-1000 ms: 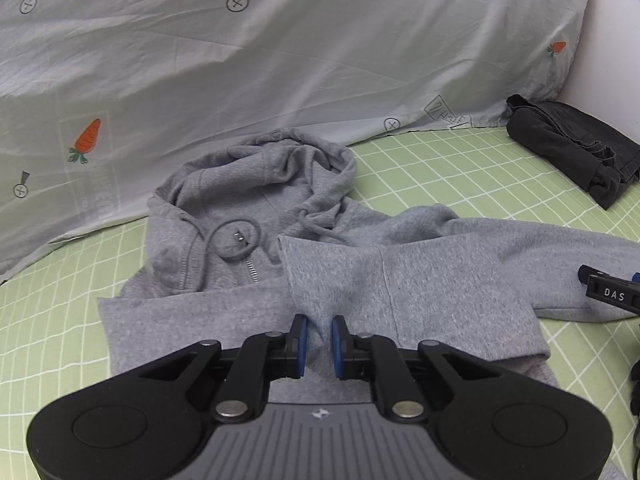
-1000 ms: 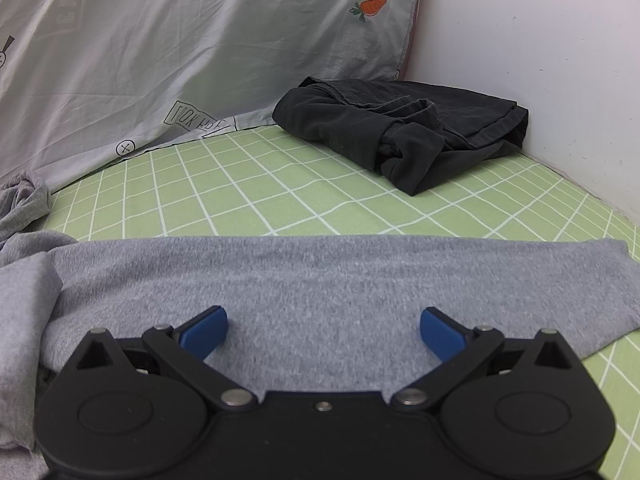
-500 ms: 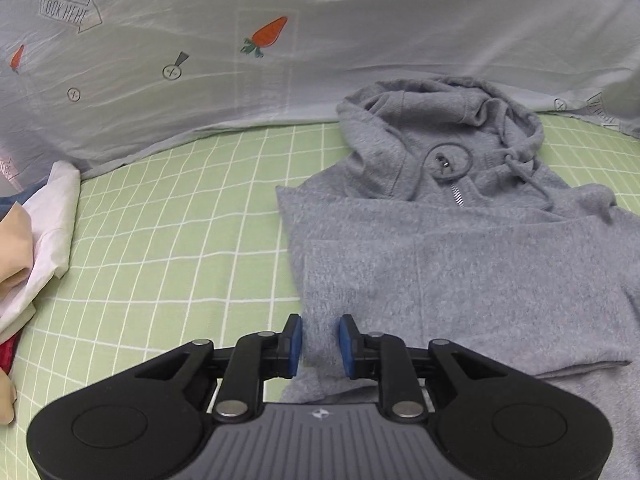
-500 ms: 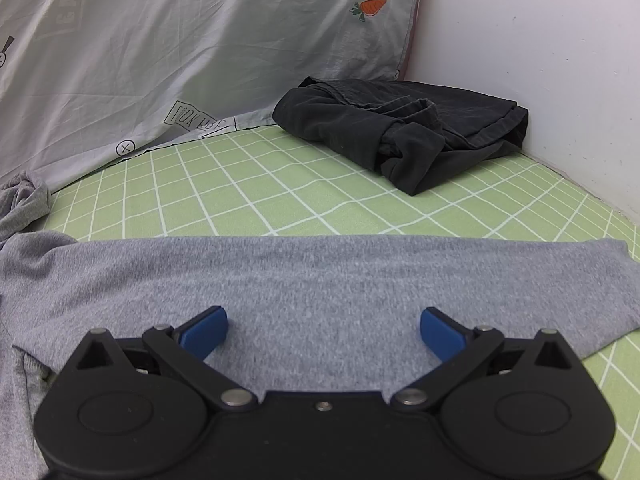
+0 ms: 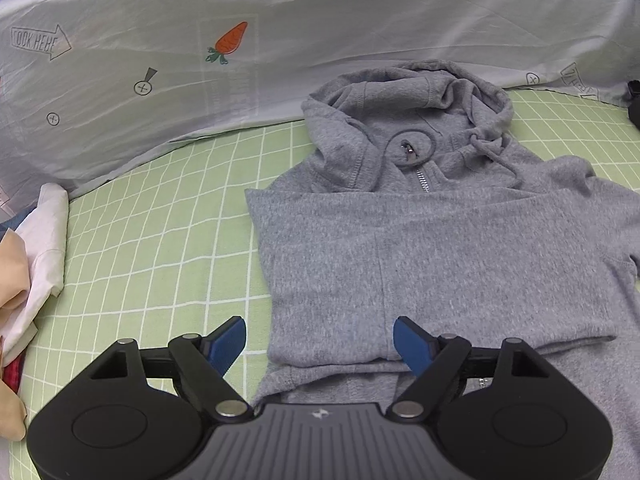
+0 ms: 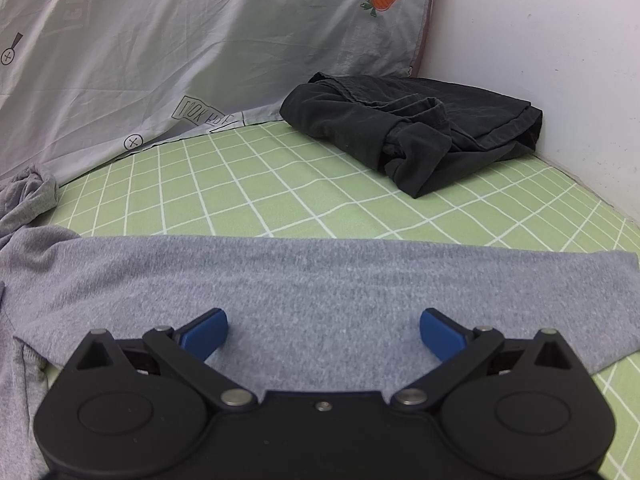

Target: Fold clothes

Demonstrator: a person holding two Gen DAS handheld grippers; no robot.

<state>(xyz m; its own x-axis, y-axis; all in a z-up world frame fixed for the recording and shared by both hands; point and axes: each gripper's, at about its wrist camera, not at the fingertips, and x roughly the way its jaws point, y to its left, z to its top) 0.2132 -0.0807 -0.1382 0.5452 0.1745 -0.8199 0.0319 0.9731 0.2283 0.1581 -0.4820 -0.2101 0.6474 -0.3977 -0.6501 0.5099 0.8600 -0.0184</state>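
Note:
A grey zip hoodie lies face up on the green checked sheet, its hood toward the back. One sleeve is folded flat across its chest. My left gripper hovers over that fold's near edge, jaws opening, the blue pads clear of the cloth. In the right wrist view the hoodie's other sleeve stretches flat to the right. My right gripper stands open just above it, with nothing pinched.
A grey carrot-print sheet rises behind the hoodie. Folded black clothes lie at the back right against the white wall. A pile of white and beige clothes sits at the left edge.
My left gripper carried the sleeve across the hoodie's chest, swung left, then opened wide and let the cloth go. The right gripper has stayed put.

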